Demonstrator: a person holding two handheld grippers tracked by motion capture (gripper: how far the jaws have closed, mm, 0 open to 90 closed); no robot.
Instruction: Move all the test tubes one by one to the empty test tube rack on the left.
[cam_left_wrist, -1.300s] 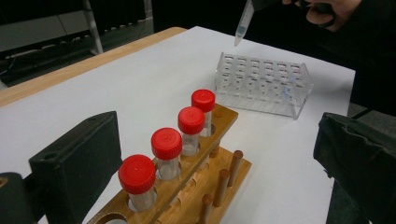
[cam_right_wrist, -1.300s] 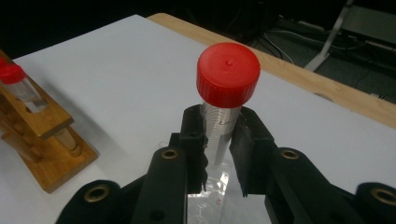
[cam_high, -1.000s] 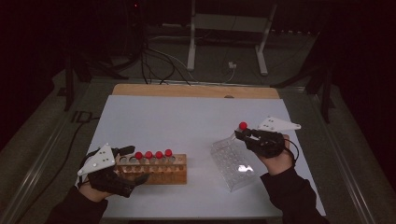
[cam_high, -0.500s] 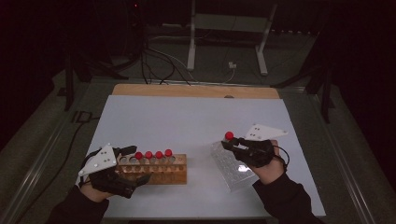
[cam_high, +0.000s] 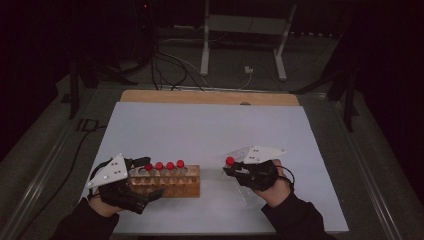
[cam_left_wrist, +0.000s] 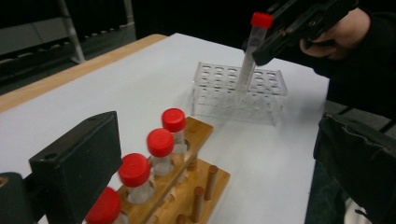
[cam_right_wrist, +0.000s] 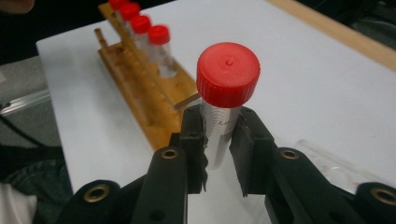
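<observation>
My right gripper (cam_high: 239, 170) is shut on a clear tube with a red cap (cam_high: 229, 161), held by its neck just under the cap (cam_right_wrist: 228, 72) between the pads (cam_right_wrist: 219, 126). In the left gripper view the tube (cam_left_wrist: 247, 65) hangs tilted, its lower end over a clear plastic rack (cam_left_wrist: 261, 93); I cannot tell whether it is in a hole. A wooden rack (cam_high: 172, 186) holds several red-capped tubes (cam_high: 164, 165). My left gripper (cam_high: 145, 179) stands open around the rack's left end, with its near jaw apart from the wood (cam_left_wrist: 205, 177).
The white table top (cam_high: 210, 130) has free room behind both racks. A wooden strip (cam_high: 210, 97) runs along its far edge. Beyond it are cables and a metal stand (cam_high: 245, 50) on a dark floor.
My right gripper has carried the red-capped tube left and down, toward the near edge and closer to the wooden rack. The left gripper and the wooden rack have stayed put.
</observation>
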